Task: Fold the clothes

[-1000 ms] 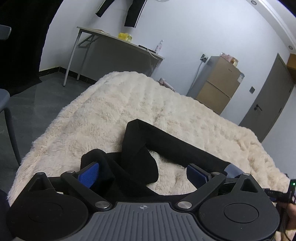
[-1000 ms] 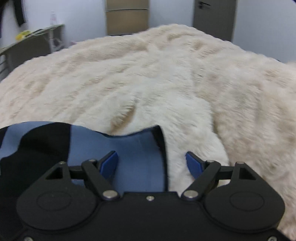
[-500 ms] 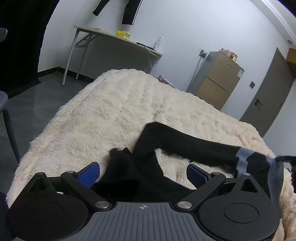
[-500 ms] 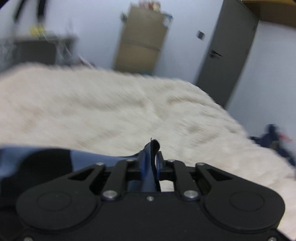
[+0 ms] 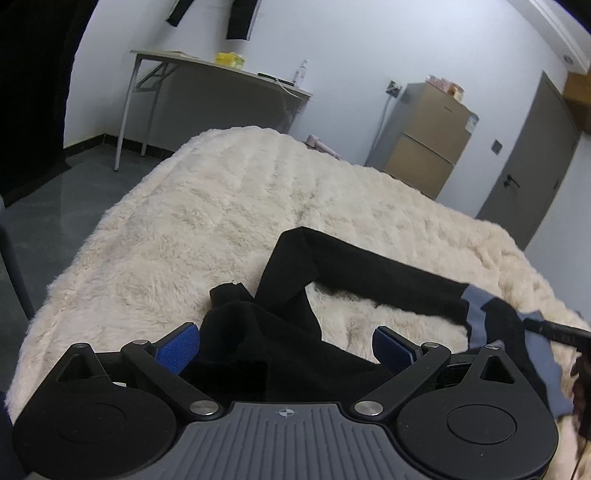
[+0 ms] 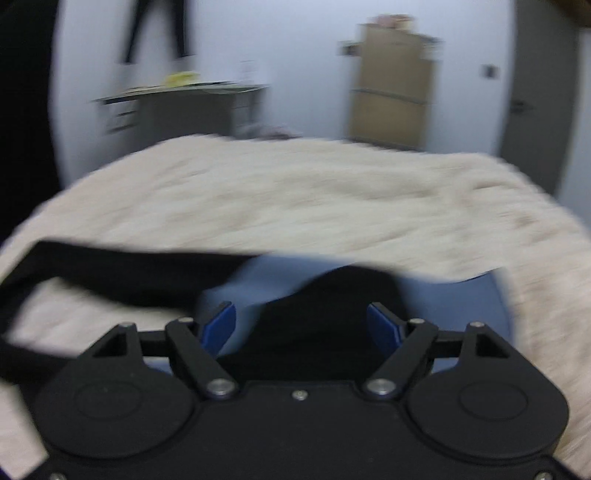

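Observation:
A black garment (image 5: 288, 354) with blue-grey panels lies on the cream fluffy bed cover (image 5: 229, 206). Its bunched black part sits between the wide-apart blue pads of my left gripper (image 5: 284, 343), which is open and does not press on the cloth. One black sleeve (image 5: 369, 273) runs out to the right and ends in a blue-grey section (image 5: 476, 314). In the blurred right wrist view, my right gripper (image 6: 301, 321) hangs over the blue-grey and black cloth (image 6: 332, 288). Its jaws are opening, with cloth below and between them but no pad pressing on it.
The bed's left edge drops to a grey floor (image 5: 48, 221). Behind the bed stand a grey table (image 5: 221, 77), a tan cabinet (image 5: 428, 136) and a grey door (image 5: 532, 162). Dark clothes (image 5: 240, 18) hang on the wall. A chair leg (image 5: 14, 273) is at far left.
The right gripper shut on the blue-grey hem, swept it to the right and has now opened off it. The sleeve now lies stretched out rightward. The left gripper barely moved.

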A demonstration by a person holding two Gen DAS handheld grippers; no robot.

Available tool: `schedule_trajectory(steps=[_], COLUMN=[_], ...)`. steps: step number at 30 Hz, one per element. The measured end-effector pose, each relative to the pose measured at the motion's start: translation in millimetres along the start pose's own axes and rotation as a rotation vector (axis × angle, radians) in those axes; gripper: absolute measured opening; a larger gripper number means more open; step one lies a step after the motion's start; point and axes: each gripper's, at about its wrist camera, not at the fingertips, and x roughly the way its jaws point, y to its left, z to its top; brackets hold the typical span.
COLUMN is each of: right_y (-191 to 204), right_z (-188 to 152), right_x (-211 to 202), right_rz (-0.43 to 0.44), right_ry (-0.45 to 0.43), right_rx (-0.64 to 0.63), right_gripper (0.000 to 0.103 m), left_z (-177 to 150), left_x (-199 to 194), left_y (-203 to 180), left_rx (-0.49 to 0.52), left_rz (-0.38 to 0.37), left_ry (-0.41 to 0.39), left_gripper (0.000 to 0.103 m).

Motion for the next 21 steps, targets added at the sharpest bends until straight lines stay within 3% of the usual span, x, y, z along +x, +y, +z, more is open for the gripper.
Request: schedule_trajectory(steps=[3,4,6,7,10,12,15,17,18,21], right_y=[59.1,72.3,80.2,76.8,61.3,50.1,13.5,-8.0,-23.1,-66.3], right_z=[-37.6,-54.2,-70.8,-86.5,-93.6,-92.5,-87.4,-91.7,-94.5,-113.5], right_x=[7.4,9.0,0.6,-16.7,-36.9,-45.6,-73.8,-76.9,-70.7,-51.8], right_rz=[0.098,0.131,0.139,0.144,0.207,0.196,-0.034,-0.185,-0.276,-0.469], right_ry=[0.143,0.212,0.203,0.152,0.131,0.097,-0.106,-0.171,-0.154,0.021], right_rx=[-0.184,-0.222,-0.225,-0.158,-0.086,-0.100,-0.029,0.023,0.050,0.188], right_gripper=[0.069,0.060,0.057,0.057,0.060,0.060,0.067,0.067,0.065,0.054], left_z=[-0.5,-0.4,0.1,0.4,1.0,0.8,0.6,0.6,0.4,-0.6], left_x=[-1.4,-1.7,-2.9,-3.6,-5.7,-5.7,-5.1,-4.1,-3.0,0.3], left_y=[-0.8,0.2,2.6,3.6,6.1,5.8,3.8,2.1,1.5,-0.5], left_rx=[0.003,-0.003,-0.015,-0.020,-0.036,-0.034,-0.025,-0.020,-0.018,-0.006], left_rz=[-0.002,-0.005,-0.009,-0.010,-0.022,-0.024,-0.024,-0.024,-0.022,-0.015], left_ry=[-0.001,0.000,-0.001,-0.003,-0.009,-0.006,-0.001,0.001,0.005,0.018], left_gripper=[0.099,0.099,0.099,0.099,0.099,0.099,0.099,0.099,0.099,0.099])
